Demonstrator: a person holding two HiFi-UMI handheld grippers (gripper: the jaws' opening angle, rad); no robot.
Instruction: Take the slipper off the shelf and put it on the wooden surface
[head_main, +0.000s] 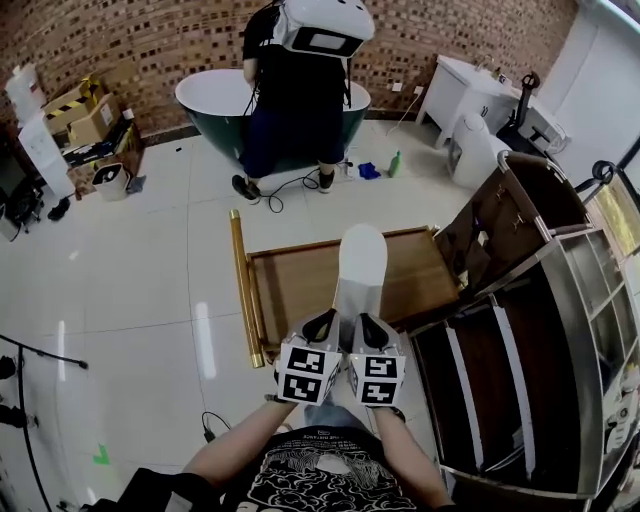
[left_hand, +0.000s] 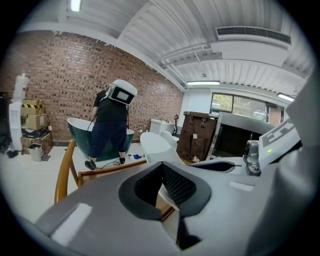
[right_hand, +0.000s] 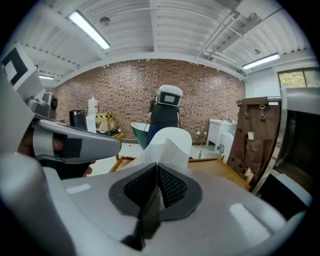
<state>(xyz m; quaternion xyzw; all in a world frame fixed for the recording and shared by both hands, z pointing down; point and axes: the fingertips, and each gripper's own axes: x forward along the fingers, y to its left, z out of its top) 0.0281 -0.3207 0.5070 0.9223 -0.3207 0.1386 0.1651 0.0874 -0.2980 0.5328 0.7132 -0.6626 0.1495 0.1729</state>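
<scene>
A white slipper (head_main: 360, 262) hangs in the air over the wooden surface (head_main: 290, 290), toe pointing away from me. Both grippers hold its near end side by side. My left gripper (head_main: 322, 322) is shut on the slipper's left edge; in the left gripper view the slipper (left_hand: 156, 146) stretches out past the closed jaws (left_hand: 161, 167). My right gripper (head_main: 368, 325) is shut on the right edge, and in the right gripper view a fold of the white slipper (right_hand: 167, 145) rises from between its jaws (right_hand: 156, 167).
The dark shelf unit (head_main: 520, 340) with metal edges stands at the right, close to the wooden surface. A person (head_main: 300, 90) stands beyond it in front of a green bathtub (head_main: 215, 115). Cardboard boxes (head_main: 85, 115) sit at the far left, a white cabinet (head_main: 465, 95) at the back right.
</scene>
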